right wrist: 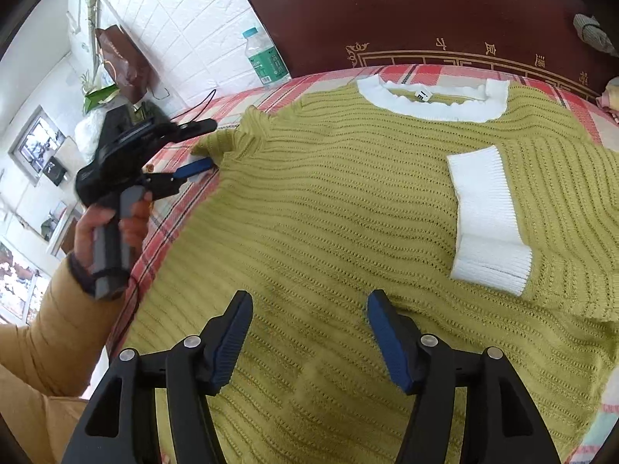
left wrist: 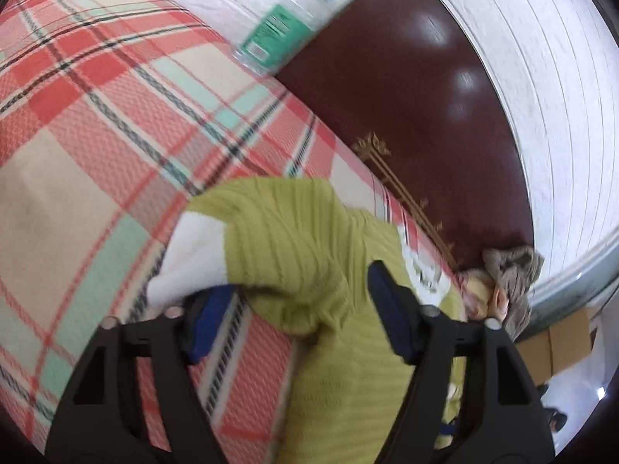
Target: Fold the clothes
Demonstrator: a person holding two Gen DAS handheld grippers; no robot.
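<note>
A yellow-green knit sweater point(right wrist: 348, 208) with a white collar point(right wrist: 433, 106) lies flat on the plaid bed cover point(right wrist: 185, 201). One sleeve is folded across its chest, its white cuff point(right wrist: 487, 224) on top. My left gripper point(left wrist: 294, 301) is open around the bunched other sleeve point(left wrist: 294, 239), whose white cuff point(left wrist: 193, 259) hangs over the left finger. It also shows in the right wrist view point(right wrist: 201, 145) at the sweater's left shoulder. My right gripper point(right wrist: 309, 332) is open and empty above the sweater's lower body.
A dark red headboard point(right wrist: 425, 11) stands behind the bed. A water bottle point(right wrist: 265, 60) stands at the bed's corner by the white brick wall. Grey and pale cloths point(left wrist: 510, 274) lie by the headboard's end. A black cable point(right wrist: 197, 106) runs over the bed's left edge.
</note>
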